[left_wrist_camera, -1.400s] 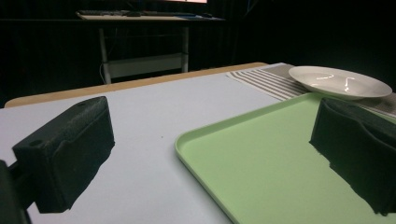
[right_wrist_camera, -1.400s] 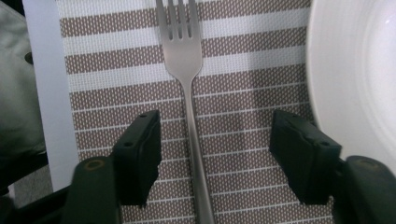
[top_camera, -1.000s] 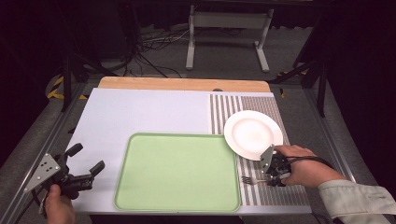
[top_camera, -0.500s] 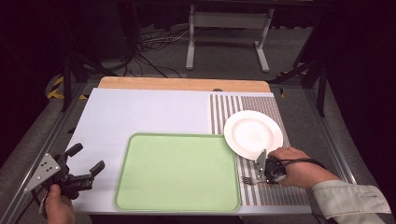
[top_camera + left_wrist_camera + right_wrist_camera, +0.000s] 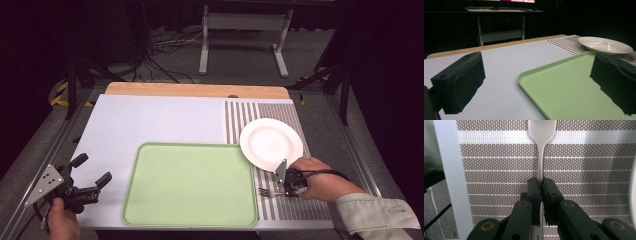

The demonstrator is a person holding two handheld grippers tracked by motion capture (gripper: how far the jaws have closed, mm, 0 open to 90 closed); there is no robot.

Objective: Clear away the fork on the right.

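A silver fork (image 5: 540, 147) lies on the striped placemat (image 5: 499, 165), its tines (image 5: 264, 191) pointing toward the green tray (image 5: 190, 182). My right gripper (image 5: 540, 181) is shut on the fork's handle, just below the white plate (image 5: 271, 143); in the high view that gripper (image 5: 286, 183) sits low over the mat. My left gripper (image 5: 91, 170) hovers open at the table's near left corner, left of the tray. Its jaws stand wide apart with nothing between them. The tray's corner (image 5: 564, 85) and the plate (image 5: 605, 45) lie beyond them.
A wooden strip (image 5: 197, 90) runs along the table's far edge. The pale blue-white tabletop (image 5: 150, 120) stretches behind the tray. Beyond the table stand a metal frame (image 5: 245, 30) and cables on the floor. The table's near edge shows beside the mat (image 5: 451, 182).
My right gripper has shifted slightly left and nearer along the striped mat, close over the fork. The left gripper has barely moved.
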